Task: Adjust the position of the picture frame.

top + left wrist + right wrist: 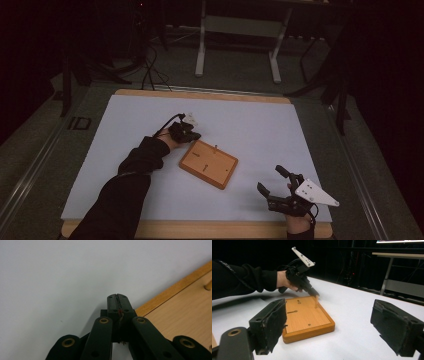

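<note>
Left gripper (192, 135) sits at about 10 o'clock from the board (208, 163), its tip just beside the board's far corner; jaws pressed together, and the left gripper view shows a thin reddish sliver between the pads, too small to identify. Closed tip probably serves to steady or nudge the board, or to hold something fine; cannot tell which. Board lies near the centre of the white mat (125, 150), turned at an angle. One upright peg (316, 301) stands near its far edge; the left tip is close beside it, contact unclear. A dark slot and small holes mark the board's top. Right gripper (276, 186) waits at 4 o'clock from the board, well apart from it, jaws wide apart and empty, aimed toward the board, likely on standby.
</note>
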The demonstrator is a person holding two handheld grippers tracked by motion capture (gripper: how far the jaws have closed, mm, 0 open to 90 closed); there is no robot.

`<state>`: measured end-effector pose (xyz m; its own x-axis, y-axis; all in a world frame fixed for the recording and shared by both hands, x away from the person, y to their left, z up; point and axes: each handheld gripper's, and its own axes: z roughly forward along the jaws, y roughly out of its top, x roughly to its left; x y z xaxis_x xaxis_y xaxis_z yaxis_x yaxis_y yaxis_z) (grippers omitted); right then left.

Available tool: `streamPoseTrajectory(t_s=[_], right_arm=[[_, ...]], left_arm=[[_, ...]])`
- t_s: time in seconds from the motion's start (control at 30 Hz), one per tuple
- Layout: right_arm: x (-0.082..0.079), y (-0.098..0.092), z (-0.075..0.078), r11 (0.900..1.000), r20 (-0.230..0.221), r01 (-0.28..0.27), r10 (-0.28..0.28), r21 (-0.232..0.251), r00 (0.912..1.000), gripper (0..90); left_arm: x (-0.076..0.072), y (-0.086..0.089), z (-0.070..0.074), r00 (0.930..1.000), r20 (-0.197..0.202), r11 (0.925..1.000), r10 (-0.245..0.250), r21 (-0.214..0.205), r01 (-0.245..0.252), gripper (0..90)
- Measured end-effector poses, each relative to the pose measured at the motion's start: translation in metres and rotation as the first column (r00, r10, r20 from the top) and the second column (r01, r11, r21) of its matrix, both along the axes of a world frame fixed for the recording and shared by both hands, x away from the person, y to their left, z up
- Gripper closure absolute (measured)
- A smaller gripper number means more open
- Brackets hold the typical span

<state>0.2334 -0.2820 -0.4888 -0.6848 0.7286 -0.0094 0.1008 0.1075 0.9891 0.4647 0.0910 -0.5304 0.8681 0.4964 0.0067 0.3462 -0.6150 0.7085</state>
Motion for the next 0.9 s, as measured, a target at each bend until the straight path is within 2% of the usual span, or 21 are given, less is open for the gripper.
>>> streamPoseTrajectory(t_s=[0.1,0.17,0.2,0.3,0.33,0.4,0.43,0.67,0.9], right_arm=[[0.001,0.002,-0.001,1.0,-0.007,-0.004,0.004,-0.005,1.0,13.2],[0.002,0.005,-0.002,0.9995,-0.012,-0.008,0.007,-0.032,0.9999,13.2],[0.003,0.009,-0.004,0.998,-0.026,-0.016,0.014,-0.062,0.9996,13.2],[0.007,0.018,-0.009,0.9937,-0.09,-0.09,0.084,-0.066,0.9924,13.2],[0.007,0.021,-0.01,0.9934,-0.08,-0.076,0.069,-0.086,0.9944,13.2],[0.006,0.024,-0.009,0.9911,-0.077,-0.095,0.088,-0.093,0.9931,14.0],[0.005,0.025,-0.009,0.9912,-0.076,-0.087,0.08,-0.099,0.9939,14.0],[0.005,0.017,-0.007,0.9956,-0.071,-0.082,0.078,-0.045,0.9944,13.4],[0.006,0.012,-0.006,0.9967,-0.07,-0.077,0.075,-0.025,0.9947,13.0]], left_arm=[[-0.005,0.003,0.0,0.9998,0.004,0.9998,-0.017,-0.002,0.017,90.0],[-0.007,0.004,0.0,0.9994,0.007,0.9994,-0.034,0.002,0.034,90.0],[-0.008,0.004,0.0,0.9993,0.008,0.9994,-0.036,-0.001,0.036,90.0],[-0.013,0.007,-0.001,0.9988,0.007,0.9988,-0.048,-0.009,0.048,90.0],[-0.014,0.009,-0.001,0.9988,-0.001,0.9987,-0.049,-0.017,0.049,90.0],[-0.017,0.011,-0.002,0.9985,-0.001,0.9982,-0.054,-0.027,0.054,90.0],[-0.019,0.012,-0.002,0.9984,-0.005,0.998,-0.057,-0.029,0.056,90.0],[-0.032,0.018,-0.003,0.9959,-0.011,0.9953,-0.09,-0.037,0.09,90.0],[-0.046,0.024,-0.004,0.9941,-0.02,0.9932,-0.106,-0.05,0.105,90.0]])
